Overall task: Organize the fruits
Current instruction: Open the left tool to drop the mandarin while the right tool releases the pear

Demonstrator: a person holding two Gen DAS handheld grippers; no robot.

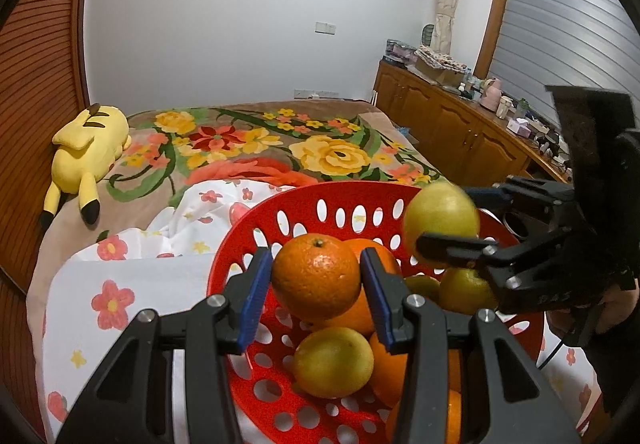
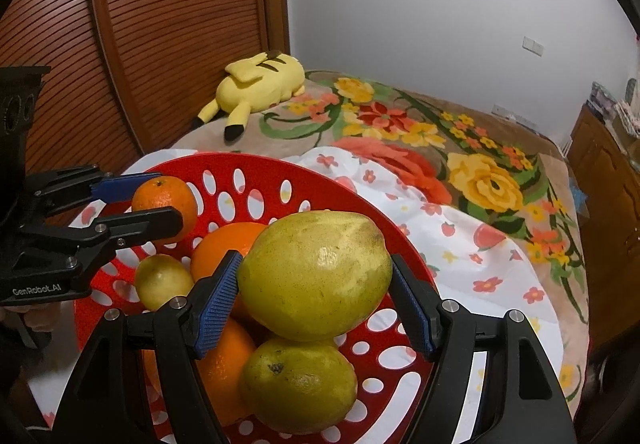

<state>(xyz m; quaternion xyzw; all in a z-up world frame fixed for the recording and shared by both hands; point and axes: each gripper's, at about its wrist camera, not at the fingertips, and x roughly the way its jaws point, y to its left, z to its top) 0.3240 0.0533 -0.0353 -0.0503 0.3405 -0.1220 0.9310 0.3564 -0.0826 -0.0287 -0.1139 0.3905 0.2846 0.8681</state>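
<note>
A yellow plush toy (image 1: 90,148) lies at the left on a floral blanket (image 1: 256,148), a white flowered sheet (image 1: 132,276) below it, wooden cabinets (image 1: 448,120) at right

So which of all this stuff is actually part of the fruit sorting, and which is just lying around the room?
Part of the job:
- orange, in the left gripper
- yellow-green fruit, in the right gripper
- red basket with the other fruit

Just lying about:
- yellow plush toy
- flowered blanket
- white floral sheet
- wooden cabinet
</note>
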